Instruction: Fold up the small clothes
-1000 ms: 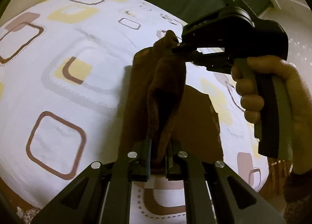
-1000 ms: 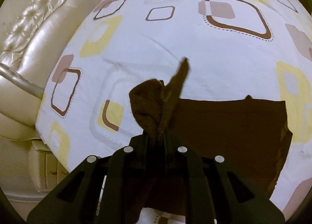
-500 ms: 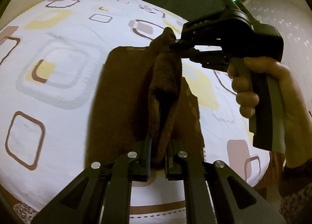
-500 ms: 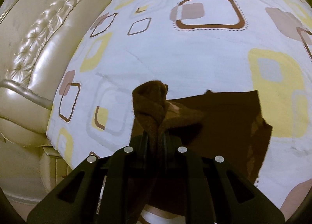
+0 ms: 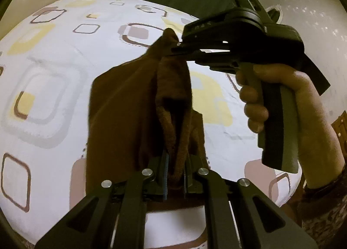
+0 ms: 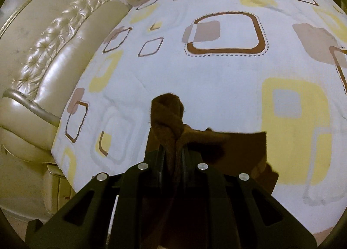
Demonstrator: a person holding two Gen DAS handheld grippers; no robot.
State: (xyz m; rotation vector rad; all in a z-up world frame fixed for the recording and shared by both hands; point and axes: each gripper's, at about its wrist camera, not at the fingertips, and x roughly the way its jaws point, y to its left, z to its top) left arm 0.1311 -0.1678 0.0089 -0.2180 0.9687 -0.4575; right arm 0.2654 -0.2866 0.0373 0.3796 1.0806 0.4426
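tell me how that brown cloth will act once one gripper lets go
Probably floppy: the brown cloth sags and bunches between the left gripper and right gripper. Its fuzzy surface suggests little slip. The freed end would likely drop onto the bed.

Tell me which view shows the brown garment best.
The left wrist view: the brown garment hangs stretched between the left gripper and right gripper, above the patterned bedspread. The right wrist view shows only a bunched corner and a dark flap.
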